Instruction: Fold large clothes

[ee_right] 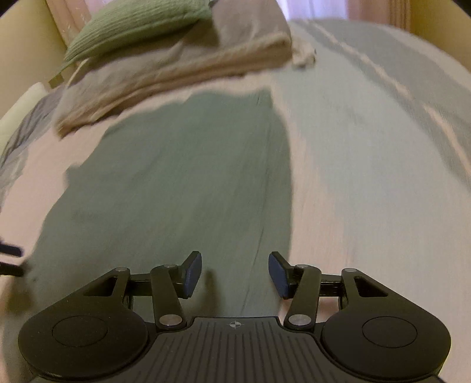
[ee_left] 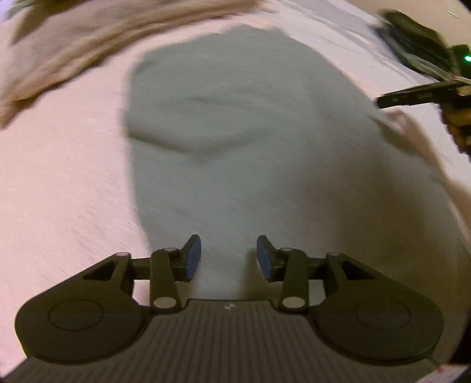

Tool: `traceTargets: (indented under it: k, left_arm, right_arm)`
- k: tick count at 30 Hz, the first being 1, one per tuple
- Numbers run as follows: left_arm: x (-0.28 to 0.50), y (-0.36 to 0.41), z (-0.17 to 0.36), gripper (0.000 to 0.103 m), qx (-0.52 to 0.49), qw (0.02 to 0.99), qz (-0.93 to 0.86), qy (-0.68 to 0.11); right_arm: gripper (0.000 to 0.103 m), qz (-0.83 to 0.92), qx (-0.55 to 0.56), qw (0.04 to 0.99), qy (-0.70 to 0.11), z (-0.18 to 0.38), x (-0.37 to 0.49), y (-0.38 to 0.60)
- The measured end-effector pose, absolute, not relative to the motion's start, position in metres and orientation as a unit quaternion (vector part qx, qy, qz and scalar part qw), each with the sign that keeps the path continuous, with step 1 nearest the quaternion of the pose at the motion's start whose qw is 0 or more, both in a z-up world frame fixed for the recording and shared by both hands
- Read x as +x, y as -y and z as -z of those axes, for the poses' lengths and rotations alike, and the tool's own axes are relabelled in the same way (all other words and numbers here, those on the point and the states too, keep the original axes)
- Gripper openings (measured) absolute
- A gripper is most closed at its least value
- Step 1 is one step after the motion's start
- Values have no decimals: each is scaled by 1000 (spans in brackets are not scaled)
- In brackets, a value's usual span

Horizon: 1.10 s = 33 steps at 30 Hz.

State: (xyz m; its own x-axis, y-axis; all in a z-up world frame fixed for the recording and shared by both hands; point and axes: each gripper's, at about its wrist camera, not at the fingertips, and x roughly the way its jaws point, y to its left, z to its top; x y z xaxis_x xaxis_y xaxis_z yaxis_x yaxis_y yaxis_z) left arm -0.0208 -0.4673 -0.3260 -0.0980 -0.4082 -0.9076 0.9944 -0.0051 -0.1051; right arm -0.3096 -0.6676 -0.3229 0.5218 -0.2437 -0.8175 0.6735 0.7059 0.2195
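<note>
A grey-green garment (ee_left: 235, 132) lies spread on the pink bed sheet (ee_left: 64, 191), with a raised fold across its left part. My left gripper (ee_left: 229, 257) hovers open over its near end, nothing between the blue pads. The same garment (ee_right: 182, 182) fills the middle of the right wrist view. My right gripper (ee_right: 235, 274) is open above its near right edge. The other gripper (ee_left: 424, 73), held in a hand, shows at the upper right of the left wrist view. Both views are motion-blurred.
A beige-grey blanket (ee_right: 176, 64) is piled at the far end of the bed, with a green ribbed cushion (ee_right: 132, 26) on top. The blanket (ee_left: 88, 47) also shows at the upper left of the left wrist view. A pale patterned sheet (ee_right: 368, 147) covers the bed's right side.
</note>
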Motion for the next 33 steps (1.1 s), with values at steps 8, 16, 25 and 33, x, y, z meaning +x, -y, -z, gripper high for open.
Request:
traceTargets:
  k: [8, 16, 25, 33]
  left_arm:
    - [-73, 418, 311, 56, 363, 446, 718, -393]
    - [-163, 404, 314, 66, 399, 437, 743, -313]
    - [-171, 380, 322, 11, 455, 518, 668, -280]
    - [-122, 271, 256, 7, 389, 668, 543, -329]
  right_arm:
    - [48, 245, 270, 824, -434, 295, -370, 501]
    - [48, 330, 276, 788, -440, 300, -403, 403]
    - [49, 350, 278, 782, -435, 296, -430, 389]
    - [50, 331, 285, 788, -434, 299, -439, 393]
